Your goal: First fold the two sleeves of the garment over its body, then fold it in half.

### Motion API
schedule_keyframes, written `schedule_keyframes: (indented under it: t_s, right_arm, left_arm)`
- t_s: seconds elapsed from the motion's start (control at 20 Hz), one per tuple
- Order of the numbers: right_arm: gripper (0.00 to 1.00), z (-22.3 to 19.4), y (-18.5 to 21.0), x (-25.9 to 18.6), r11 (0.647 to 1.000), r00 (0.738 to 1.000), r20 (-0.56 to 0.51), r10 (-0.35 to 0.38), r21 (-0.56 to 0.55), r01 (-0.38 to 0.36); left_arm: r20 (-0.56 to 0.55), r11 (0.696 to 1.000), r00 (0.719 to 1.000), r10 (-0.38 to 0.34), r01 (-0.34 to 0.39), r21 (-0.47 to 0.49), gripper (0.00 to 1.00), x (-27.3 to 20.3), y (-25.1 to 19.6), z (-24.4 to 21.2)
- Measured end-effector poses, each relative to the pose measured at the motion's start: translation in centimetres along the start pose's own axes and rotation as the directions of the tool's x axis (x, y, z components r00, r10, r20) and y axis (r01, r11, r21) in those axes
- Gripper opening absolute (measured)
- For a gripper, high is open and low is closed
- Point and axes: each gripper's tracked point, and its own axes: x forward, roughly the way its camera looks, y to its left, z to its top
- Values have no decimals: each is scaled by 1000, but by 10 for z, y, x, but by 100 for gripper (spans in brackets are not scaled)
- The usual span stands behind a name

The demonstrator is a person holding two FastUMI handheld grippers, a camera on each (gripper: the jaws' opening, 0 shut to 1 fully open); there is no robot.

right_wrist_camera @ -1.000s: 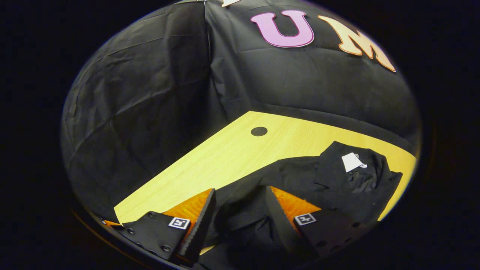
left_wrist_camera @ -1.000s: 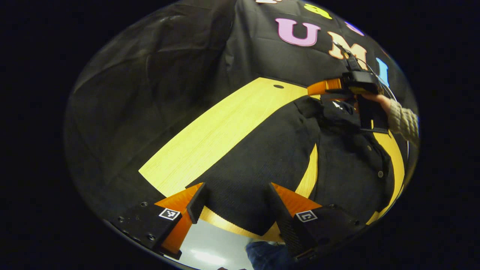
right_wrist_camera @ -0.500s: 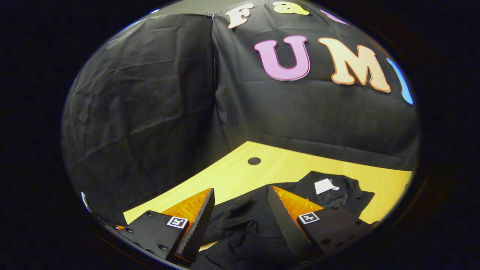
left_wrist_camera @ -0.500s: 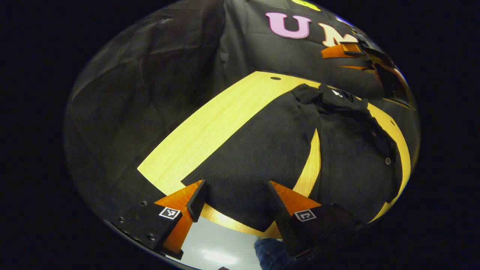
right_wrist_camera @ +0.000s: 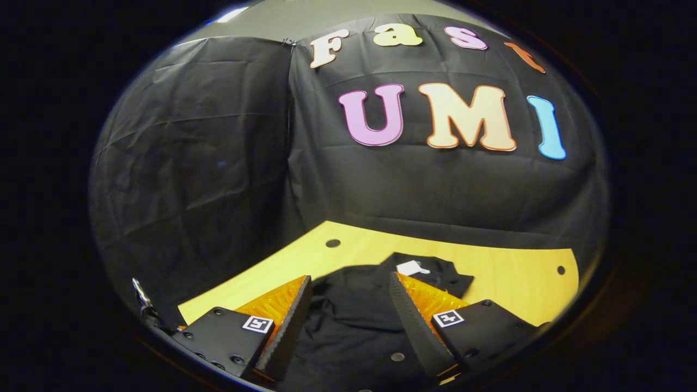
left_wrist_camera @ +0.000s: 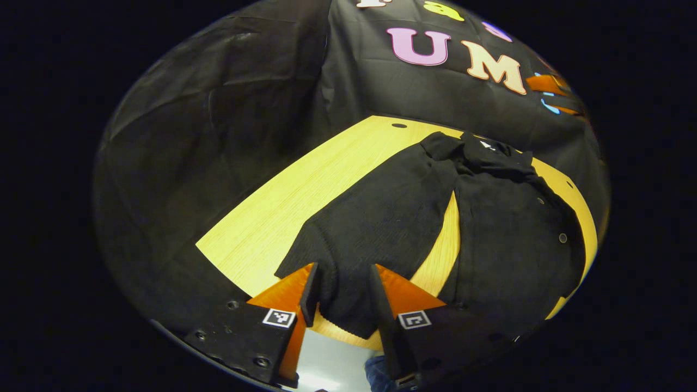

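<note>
- The wooden table has a black garment lying flat on it, with the collar end far away, near the booth's cloth wall, and the hem end close to the person.
- The garment's body lies to the right in the left gripper view, and a thin strip of bare table shows between the body and the left sleeve.
- The left sleeve is long and runs from the shoulder, far off, down to its cuff, which is right at the left gripper.
- The left gripper's fingers are a little apart, with the cuff end of the sleeve between them; it looks like they are closing on the cloth, but it is hard to tell if both sides press on it yet.
- To fold this sleeve, the cuff likely has to go to the right, across the strip and onto the body.
- The right gripper hangs above the garment with its fingers wide apart, holding nothing.
- The left gripper is much nearer to this sleeve.
</note>
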Motion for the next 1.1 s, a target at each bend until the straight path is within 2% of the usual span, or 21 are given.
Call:
schedule_keyframes:
  t_s: [0.1,0.15,0.2,0.35,0.4,0.45,0.5,0.65,0.85,0.95,1.1]
  right_arm:
    - [91,-24,-14,-22,999,999,-32,-37,14,38]
    - [91,-35,-17,-33,998,998,-49,-37,46,40]
    - [91,-48,-19,-43,995,997,-74,-31,90,37]
    - [91,-66,-38,-73,975,995,-86,-45,214,63]
    - [91,-71,-49,-84,967,994,-85,-66,240,85]
    - [91,-75,-61,-92,961,992,-81,-95,252,112]
    - [91,-80,-74,-103,956,988,-81,-132,252,148]
    - [91,-95,-112,-133,942,968,-88,-237,225,250]
    - [91,-112,-138,-166,908,947,-92,-308,269,322]
    - [90,-122,-147,-181,893,941,-100,-324,295,339]
    - [91,-126,-151,-189,881,940,-101,-327,329,342]
  left_arm:
    - [-1,1000,1000,2,-2,25,46,0,-1,-2]
    - [-8,1000,1000,10,-9,29,44,2,-8,-1]
    - [-15,999,1000,19,-18,29,38,4,-9,1]
    - [-39,999,999,23,-22,33,37,3,-13,1]
    - [-47,999,999,28,-27,35,23,4,-13,0]
    - [-44,999,999,32,-31,40,22,3,-15,1]
    - [-45,998,998,47,-44,49,13,3,-15,0]
    - [-54,992,996,70,-64,106,8,5,-17,1]
    - [-74,987,995,68,-56,149,1,5,-18,3]
    - [-90,993,994,55,-45,105,0,6,-17,7]
    - [-116,998,993,38,-44,-49,0,5,-19,13]
